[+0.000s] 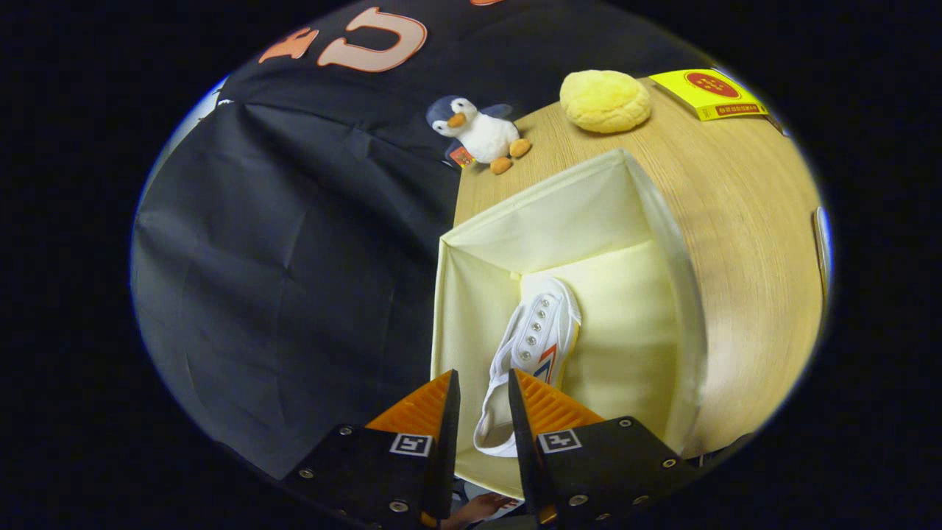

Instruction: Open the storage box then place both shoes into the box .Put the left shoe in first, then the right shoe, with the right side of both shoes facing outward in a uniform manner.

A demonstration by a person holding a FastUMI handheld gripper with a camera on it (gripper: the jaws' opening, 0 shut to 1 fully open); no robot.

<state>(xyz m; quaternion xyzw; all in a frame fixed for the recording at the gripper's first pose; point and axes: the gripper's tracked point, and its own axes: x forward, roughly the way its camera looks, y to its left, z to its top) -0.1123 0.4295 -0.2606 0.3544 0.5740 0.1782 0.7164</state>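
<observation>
A white canvas sneaker with silver eyelets and a red-and-blue side stripe [533, 346] hangs heel-first in the claw [482, 390] above an open, pale-yellow fabric storage box [662, 243] standing on a light wood-grain tabletop [751, 243]. The two fingers [445, 412] stand a narrow way apart, with the shoe's heel collar running down between them; the right-hand finger lies against the shoe's side, but whether the left-hand one also presses on the collar cannot be told from this angle. The sneaker's toe points away from the claw, down into the box, reaching toward the far wall of the cream-lined interior. Its striped side faces the box's right wall. Whether the toe touches the floor of the box cannot be told. The box sits at the near corner of the tabletop, its left wall close to the table's edge, where black cloth hangs as the booth's wall.

Beyond the box, well apart from it, a small plush penguin with a grey-blue head, white belly and orange beak and feet [478, 132] sits at the tabletop's far edge against the cloth. To its right lies a round, fuzzy yellow cushion-like plush [605, 99], and further right a flat yellow packet with a red round emblem [708, 92] rests near the far corner.

Beneath the claw, part of a person's hand [478, 509] shows.
</observation>
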